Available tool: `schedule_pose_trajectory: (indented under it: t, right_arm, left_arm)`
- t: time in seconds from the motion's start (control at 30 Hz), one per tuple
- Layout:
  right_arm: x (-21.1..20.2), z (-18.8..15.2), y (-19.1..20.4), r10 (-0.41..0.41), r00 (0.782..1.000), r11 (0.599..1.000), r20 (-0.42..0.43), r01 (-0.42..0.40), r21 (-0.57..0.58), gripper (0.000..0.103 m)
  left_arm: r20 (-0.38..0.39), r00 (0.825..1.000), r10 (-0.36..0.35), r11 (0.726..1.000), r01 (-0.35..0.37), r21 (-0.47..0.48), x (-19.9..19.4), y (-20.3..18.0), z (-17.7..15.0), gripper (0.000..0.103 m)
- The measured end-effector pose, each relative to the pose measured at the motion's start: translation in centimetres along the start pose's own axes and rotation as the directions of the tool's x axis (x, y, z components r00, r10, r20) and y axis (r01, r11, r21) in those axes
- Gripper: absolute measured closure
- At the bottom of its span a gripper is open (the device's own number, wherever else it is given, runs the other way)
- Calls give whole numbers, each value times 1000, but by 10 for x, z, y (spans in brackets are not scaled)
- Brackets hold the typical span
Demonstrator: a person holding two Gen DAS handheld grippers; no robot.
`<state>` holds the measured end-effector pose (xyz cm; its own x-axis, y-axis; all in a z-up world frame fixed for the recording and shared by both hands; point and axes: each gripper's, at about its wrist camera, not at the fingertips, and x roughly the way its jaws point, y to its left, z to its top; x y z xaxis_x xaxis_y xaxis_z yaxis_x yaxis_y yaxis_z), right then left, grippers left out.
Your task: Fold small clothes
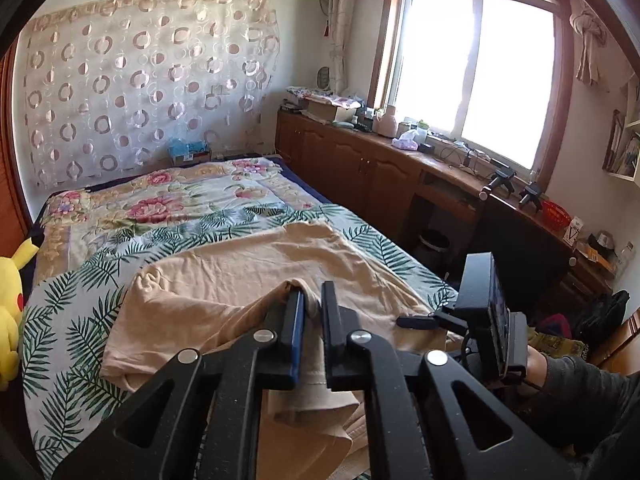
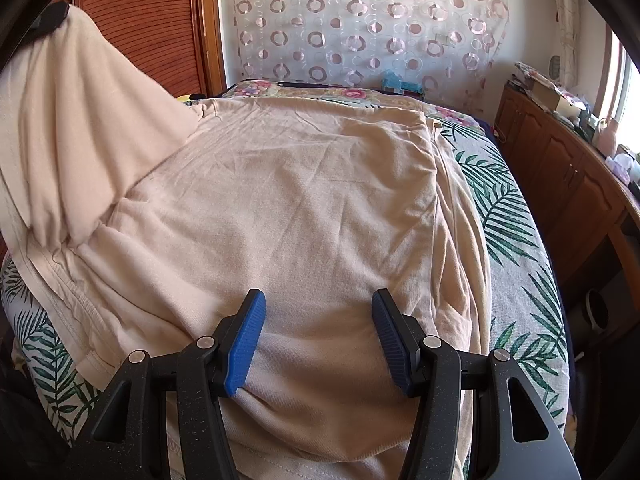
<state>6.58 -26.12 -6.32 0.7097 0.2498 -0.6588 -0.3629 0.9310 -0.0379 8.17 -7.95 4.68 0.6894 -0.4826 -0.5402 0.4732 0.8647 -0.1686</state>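
A beige shirt [image 2: 288,184] lies spread on the bed, its right side folded inward. In the left wrist view my left gripper [image 1: 312,300] stands with only a narrow gap between its jaws. A fold of the shirt [image 1: 224,280] sits in that gap and drapes over the left finger, and the pads do not seem to press it. The right wrist view shows this part of the shirt lifted high at the upper left, under a black tip of the left gripper [image 2: 52,20]. My right gripper [image 2: 320,336] is open, its fingertips resting on the shirt near the front edge.
The bed has a leaf-print sheet [image 1: 68,320] and a floral quilt [image 1: 160,200] at its far end. A yellow plush toy [image 1: 12,300] sits at the left edge. Wooden cabinets [image 1: 360,168] with clutter run along the right under the window. A bin [image 1: 434,246] stands below them.
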Motion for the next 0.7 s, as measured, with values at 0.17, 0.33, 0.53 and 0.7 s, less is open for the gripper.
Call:
schedule_pose_trajectory:
  t: [0.17, 0.33, 0.53, 0.7]
  right_arm:
    - [0, 0, 0, 1, 1000, 1000, 1, -1, 1, 46]
    - [-4, -1, -6, 7, 1000, 1000, 15, -7, 26, 46]
    - [-19, 3, -13, 48, 997, 996, 62, -53, 73, 46]
    - [-32, 24, 7, 83, 993, 996, 87, -85, 15, 46]
  left_arm:
    - [-24, 999, 31, 999, -32, -30, 3, 13, -18, 57]
    - [-13, 995, 95, 994, -96, -57, -6, 37, -36, 23]
    - [-11, 988, 157, 979, -157, -134, -14, 62, -59, 22]
    - [-16, 979, 205, 966, -204, -161, -16, 72, -73, 22]
